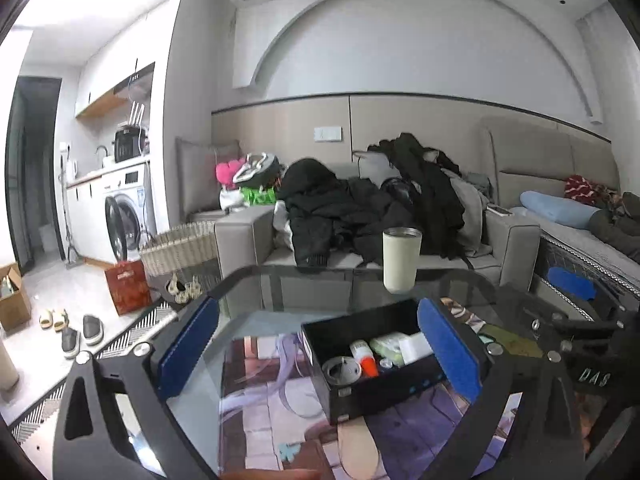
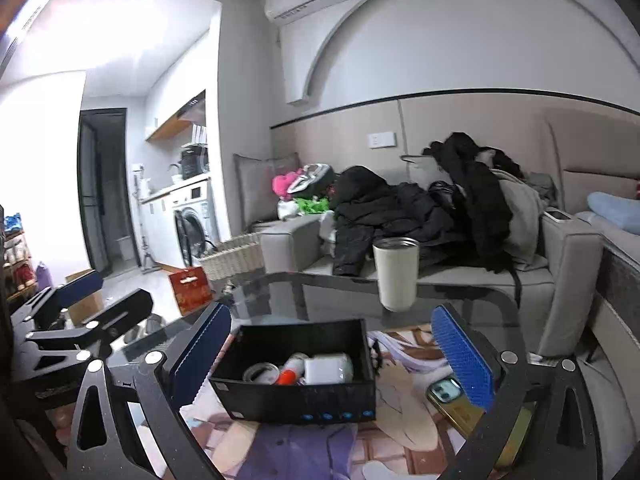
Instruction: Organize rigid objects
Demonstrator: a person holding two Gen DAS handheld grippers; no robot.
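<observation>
Both tongs hang wide apart over the glass worktop [image 2: 320,292], holding nothing. Left tongs [image 1: 320,354] show two flat blue pads ribbed with fine ridges on black plastic arms studded with round silver bolts; the black box [image 1: 372,392] sits between them, nearer the right-hand pad, though I cannot tell whether pad and wall touch. Right tongs [image 2: 332,356] frame the same box [image 2: 296,398] with gaps on both sides, and their pads carry the same ridged blue texture. That box is a rectangular, matte, open-topped container with small blue marks along its near wall, resting on a printed purple mat [image 1: 260,412] under the glass. Inside it lie a white tube with an orange cap [image 1: 366,358], a round grey lid-like piece [image 1: 340,370], a pale green packet [image 1: 386,346] and a smooth white rounded block [image 2: 328,368], all loosely heaped together. A cream, cylindrical tumbler [image 1: 401,260] with a metal rim stands upright on the far part of the worktop, well apart from the box. A phone [image 2: 448,394] with a gold-toned back lies flat just beside the box, below the right tongs' right-hand pad. Beyond the worktop, a grey fabric sofa [image 1: 240,240] carries a soft pile of black clothing [image 1: 340,208].
</observation>
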